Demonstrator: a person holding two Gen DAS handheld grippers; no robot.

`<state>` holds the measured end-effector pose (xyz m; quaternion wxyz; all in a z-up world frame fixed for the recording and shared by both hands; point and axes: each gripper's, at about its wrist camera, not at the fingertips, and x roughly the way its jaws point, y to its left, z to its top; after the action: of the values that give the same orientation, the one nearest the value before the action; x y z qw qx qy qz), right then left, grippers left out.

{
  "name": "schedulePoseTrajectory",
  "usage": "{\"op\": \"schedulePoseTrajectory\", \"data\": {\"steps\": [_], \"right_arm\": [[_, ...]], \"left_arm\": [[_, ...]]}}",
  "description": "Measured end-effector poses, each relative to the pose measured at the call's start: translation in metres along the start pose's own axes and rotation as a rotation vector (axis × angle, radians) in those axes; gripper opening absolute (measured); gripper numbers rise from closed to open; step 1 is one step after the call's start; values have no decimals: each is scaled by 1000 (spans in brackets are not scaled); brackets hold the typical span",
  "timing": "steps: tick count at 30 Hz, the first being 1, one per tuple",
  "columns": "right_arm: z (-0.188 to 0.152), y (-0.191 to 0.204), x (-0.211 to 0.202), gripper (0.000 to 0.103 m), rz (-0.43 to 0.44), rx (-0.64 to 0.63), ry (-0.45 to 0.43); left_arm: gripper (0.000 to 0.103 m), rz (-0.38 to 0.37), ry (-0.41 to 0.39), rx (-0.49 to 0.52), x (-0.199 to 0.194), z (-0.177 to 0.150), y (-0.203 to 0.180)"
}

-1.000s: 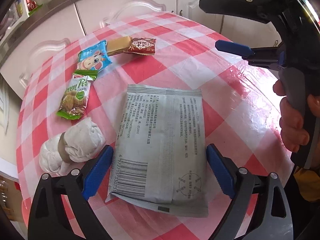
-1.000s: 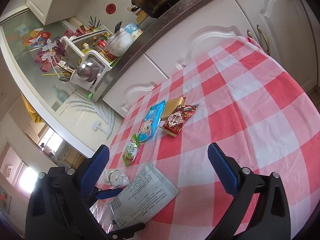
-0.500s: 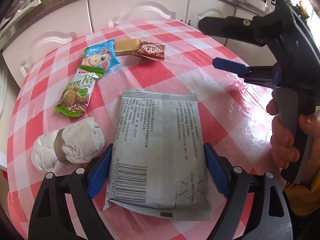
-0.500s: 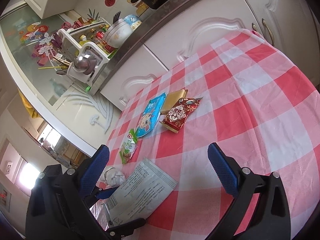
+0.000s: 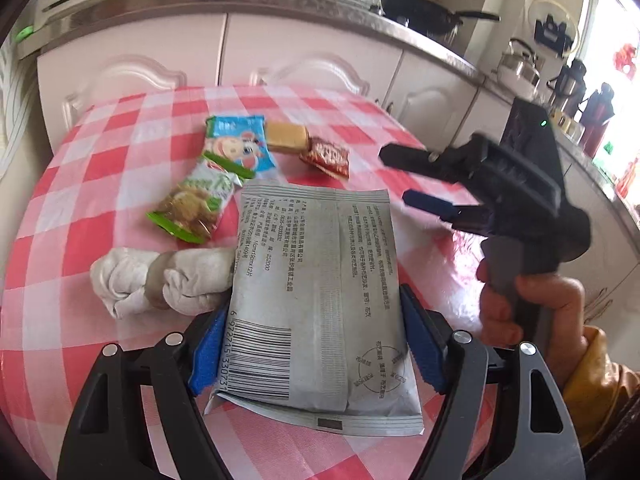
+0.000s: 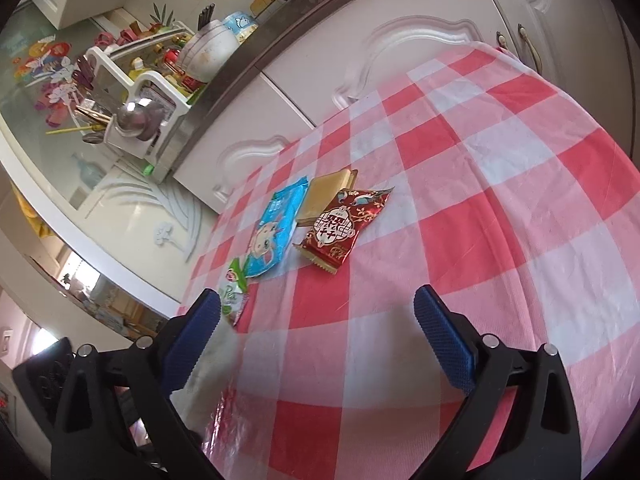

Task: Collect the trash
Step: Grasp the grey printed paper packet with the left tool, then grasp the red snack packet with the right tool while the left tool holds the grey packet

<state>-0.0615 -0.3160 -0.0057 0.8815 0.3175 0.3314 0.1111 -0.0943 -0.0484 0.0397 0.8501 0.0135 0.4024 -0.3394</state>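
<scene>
My left gripper (image 5: pixel 316 344) is shut on a large grey printed packet (image 5: pixel 320 292) and holds it lifted above the red checked tablecloth (image 5: pixel 100 160). A crumpled white tissue wad (image 5: pixel 160 280) lies to the packet's left. Behind it lie a green snack wrapper (image 5: pixel 196 204), a blue cartoon wrapper (image 5: pixel 240 146), a tan wafer (image 5: pixel 286 138) and a red wrapper (image 5: pixel 328 156). My right gripper (image 6: pixel 320 340) is open and empty above the cloth; it also shows in the left wrist view (image 5: pixel 472 200). The red wrapper (image 6: pixel 340 228), blue wrapper (image 6: pixel 276 228) and tan wafer (image 6: pixel 326 196) lie ahead of it.
White cabinet doors (image 5: pixel 128 64) run close behind the table under a steel counter edge with a wok (image 5: pixel 420 12) and kettles. A dish rack (image 6: pixel 140 92) stands on the counter at the left. The cloth's edge drops off at the far side (image 6: pixel 500 52).
My left gripper has closed on the grey packet and raised it off the cloth, tilting up. My right gripper has dropped lower and moved nearer the wrappers.
</scene>
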Motion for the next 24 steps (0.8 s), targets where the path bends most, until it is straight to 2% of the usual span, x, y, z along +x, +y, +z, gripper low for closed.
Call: {"op": "schedulePoseTrajectory", "data": {"steps": [1, 3, 11, 24], "right_arm": [[1, 1, 2, 84, -17, -7, 0], [4, 4, 8, 75, -57, -19, 3], [15, 10, 36, 75, -162, -40, 26], [36, 35, 83, 73, -385, -189, 57]], "left_arm": [[77, -6, -13, -7, -5, 0, 2], [77, -19, -42, -21, -13, 2, 7], [77, -37, -138, -76, -46, 4, 33], [77, 31, -209, -189, -79, -9, 85]]}}
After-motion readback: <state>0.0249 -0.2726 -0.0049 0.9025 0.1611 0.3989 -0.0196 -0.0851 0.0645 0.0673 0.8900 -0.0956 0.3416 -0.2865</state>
